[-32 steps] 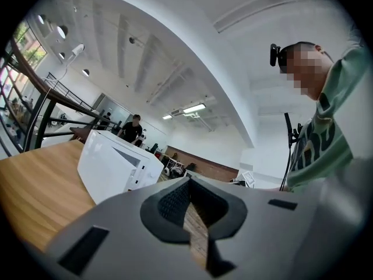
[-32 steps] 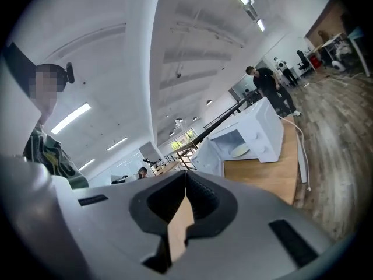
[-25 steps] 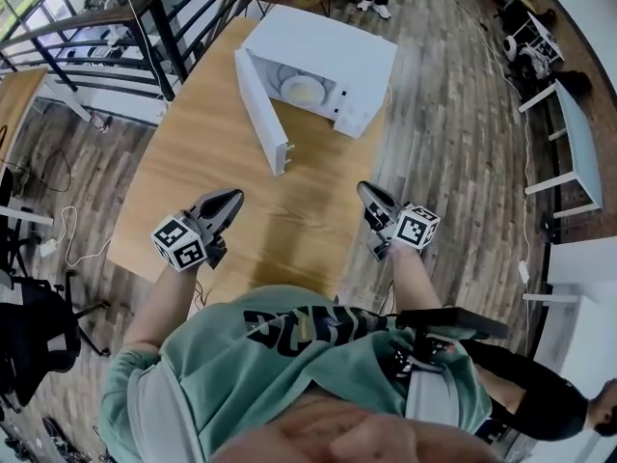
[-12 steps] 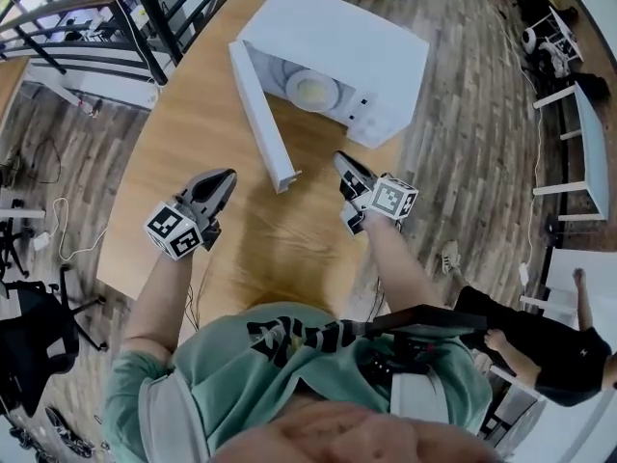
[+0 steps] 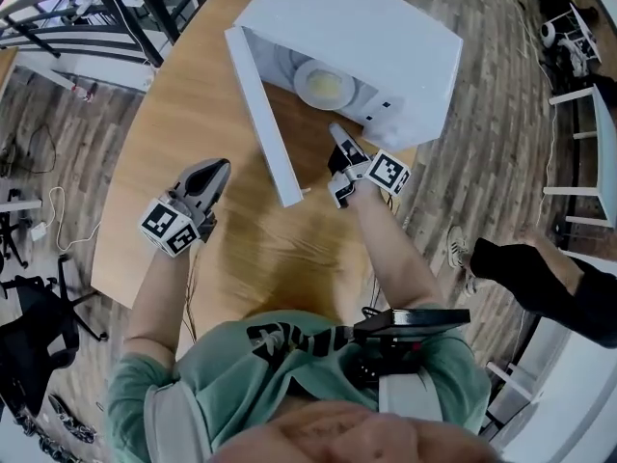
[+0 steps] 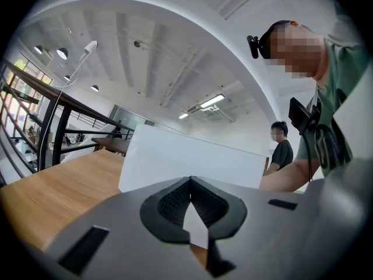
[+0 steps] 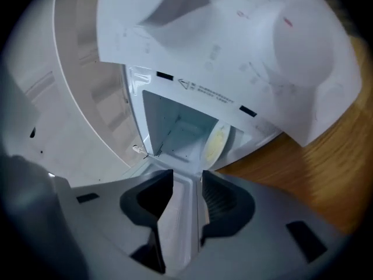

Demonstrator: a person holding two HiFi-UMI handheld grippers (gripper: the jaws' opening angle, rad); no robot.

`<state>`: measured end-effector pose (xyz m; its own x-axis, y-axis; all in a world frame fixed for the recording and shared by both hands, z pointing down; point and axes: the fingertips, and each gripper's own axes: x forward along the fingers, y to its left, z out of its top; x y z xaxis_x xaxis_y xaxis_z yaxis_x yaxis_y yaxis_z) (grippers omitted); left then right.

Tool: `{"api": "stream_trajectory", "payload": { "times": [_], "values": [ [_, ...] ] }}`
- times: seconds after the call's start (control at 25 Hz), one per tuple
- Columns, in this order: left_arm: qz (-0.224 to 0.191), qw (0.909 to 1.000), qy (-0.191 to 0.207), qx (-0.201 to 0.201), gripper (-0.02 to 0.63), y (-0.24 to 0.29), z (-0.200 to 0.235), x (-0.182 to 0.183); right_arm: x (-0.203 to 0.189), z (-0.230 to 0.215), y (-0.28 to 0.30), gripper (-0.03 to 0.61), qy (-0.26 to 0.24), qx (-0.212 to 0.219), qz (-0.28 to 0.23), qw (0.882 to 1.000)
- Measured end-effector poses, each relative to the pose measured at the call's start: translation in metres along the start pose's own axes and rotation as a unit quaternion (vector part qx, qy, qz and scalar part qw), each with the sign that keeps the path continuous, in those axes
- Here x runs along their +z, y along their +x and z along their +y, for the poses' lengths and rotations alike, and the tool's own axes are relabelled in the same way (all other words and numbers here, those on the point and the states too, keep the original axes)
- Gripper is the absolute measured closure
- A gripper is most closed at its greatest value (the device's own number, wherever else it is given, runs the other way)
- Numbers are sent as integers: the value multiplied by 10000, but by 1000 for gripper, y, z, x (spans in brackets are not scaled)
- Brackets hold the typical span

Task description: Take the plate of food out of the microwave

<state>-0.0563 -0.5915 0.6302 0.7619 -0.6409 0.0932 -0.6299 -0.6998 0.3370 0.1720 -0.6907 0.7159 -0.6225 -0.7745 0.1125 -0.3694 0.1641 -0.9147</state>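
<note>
Now the plate of food (image 5: pixel 325 85) lies flat on the floor of the microwave (image 5: pixel 395 37), well inside the opening. The right gripper view shows it (image 7: pixel 214 144) as a pale disc with something yellowish on it, ahead beyond the jaws. The microwave's door (image 5: pixel 262 114) stands swung wide to the left of the cavity, its free edge reaching out over the desk (image 5: pixel 183 114).

The right gripper (image 5: pixel 337 135) is just in front of the opening, aimed at the plate but apart from it. Its jaws have just been opening and stand parted with nothing between them. The left gripper (image 5: pixel 214 169) hangs on the other side of the door, its jaws clenched tip to tip on nothing, and the door's white face fills its view.

The likeliest trouble is the grasp itself. One jaw has to slide under a low, thin rim, and a nudge there could push the plate deeper in instead. A shallow, one-sided pinch could also let the plate sag and spill the food as it comes out. The plate or gripper may catch the cavity's sill, too.
</note>
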Motion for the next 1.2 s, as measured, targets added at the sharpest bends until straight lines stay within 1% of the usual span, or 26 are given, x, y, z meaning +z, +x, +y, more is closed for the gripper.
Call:
{"api": "stream_trajectory", "payload": {
  "times": [0.12, 0.16, 0.2, 0.24, 0.48, 0.68, 0.8, 1.04, 1.2],
  "values": [
    [-48, 10000, -32, -13, 610, 5, 7, -3, 1, -15, 18, 439, 427, 98, -84, 9990],
    [-80, 9999, -69, -6, 611, 5, 9, -4, 1, -18, 23, 433, 557, 130, -110, 9983],
    [-107, 9999, -102, 0, 610, 5, 11, -4, 2, -20, 28, 404, 649, 155, -136, 9977],
    [-121, 9999, -122, 5, 611, 5, 13, -5, 3, -21, 32, 403, 704, 173, -165, 9972],
    [-21, 10000, -73, 2, 609, 7, 13, -14, 8, -28, 51, 403, 973, 199, -379, 9943],
    [106, 9999, -115, -48, 611, 8, 12, -28, 6, -32, 64, 403, 1089, 273, -333, 9931],
    [100, 9998, -189, -18, 610, 6, 13, -33, 7, -32, 68, 403, 1131, 311, -352, 9925],
    [76, 9996, -272, -3, 610, 3, 14, -39, 13, -41, 73, 403, 1230, 268, -511, 9907],
    [109, 9994, -331, 33, 610, 1, 18, -45, 13, -48, 75, 403, 1458, 186, -628, 9872]
  ]
}}
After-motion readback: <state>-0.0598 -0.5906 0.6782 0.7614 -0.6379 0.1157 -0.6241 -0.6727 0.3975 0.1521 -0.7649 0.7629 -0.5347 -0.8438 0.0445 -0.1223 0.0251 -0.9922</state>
